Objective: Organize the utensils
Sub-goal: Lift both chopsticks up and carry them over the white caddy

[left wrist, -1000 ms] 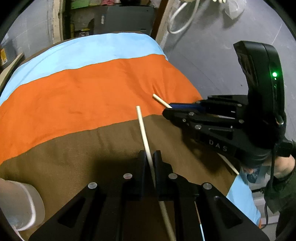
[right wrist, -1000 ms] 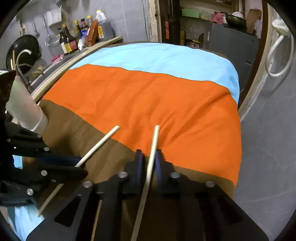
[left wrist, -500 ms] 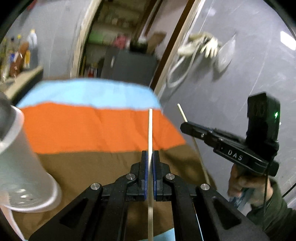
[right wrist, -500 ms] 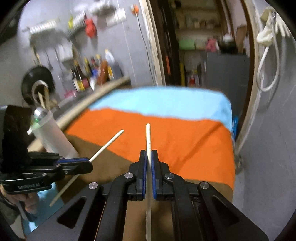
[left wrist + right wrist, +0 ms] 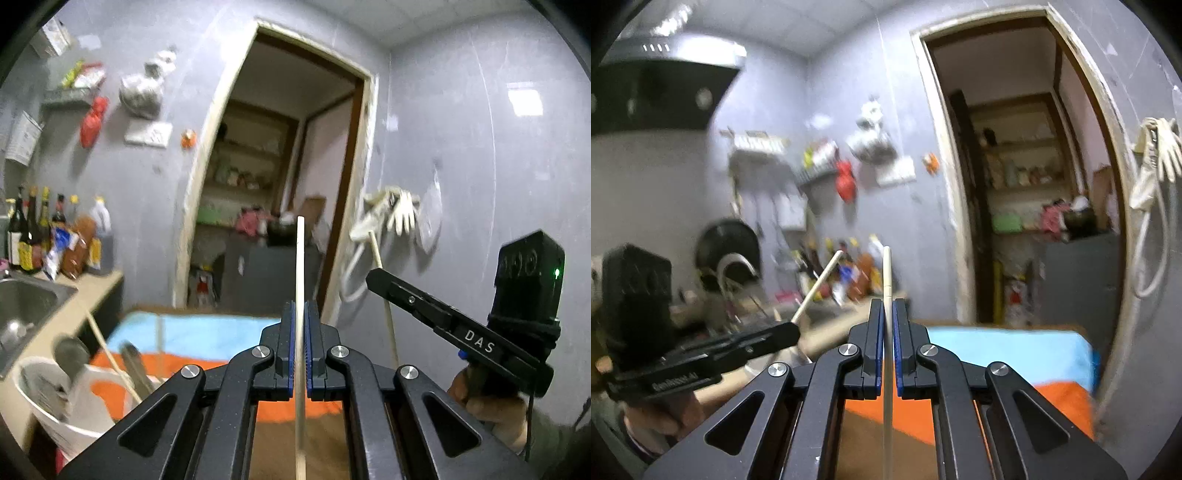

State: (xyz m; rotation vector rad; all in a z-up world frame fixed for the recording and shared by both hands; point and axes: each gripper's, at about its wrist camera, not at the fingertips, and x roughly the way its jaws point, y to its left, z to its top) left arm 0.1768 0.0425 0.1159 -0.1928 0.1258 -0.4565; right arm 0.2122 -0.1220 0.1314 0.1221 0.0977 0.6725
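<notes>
My left gripper (image 5: 300, 314) is shut on a pale wooden chopstick (image 5: 299, 258) that points upward, raised above the striped cloth. My right gripper (image 5: 885, 310) is shut on a second chopstick (image 5: 887, 269), also pointing up. In the left wrist view the right gripper (image 5: 373, 275) shows at the right with its chopstick (image 5: 386, 310). In the right wrist view the left gripper (image 5: 790, 330) shows at the left with its chopstick (image 5: 818, 286). A white plastic holder (image 5: 62, 398) with spoons and a chopstick inside stands at the lower left.
The table has a blue, orange and brown striped cloth (image 5: 207, 339). A steel sink (image 5: 26, 306) and several sauce bottles (image 5: 48, 236) line the counter at the left. An open doorway (image 5: 280, 206) lies ahead. White gloves (image 5: 391, 214) hang on the right wall.
Both grippers have lifted and tilted upward with their chopsticks, from near the cloth to pointing at the wall and doorway. The white holder now shows at the lower left.
</notes>
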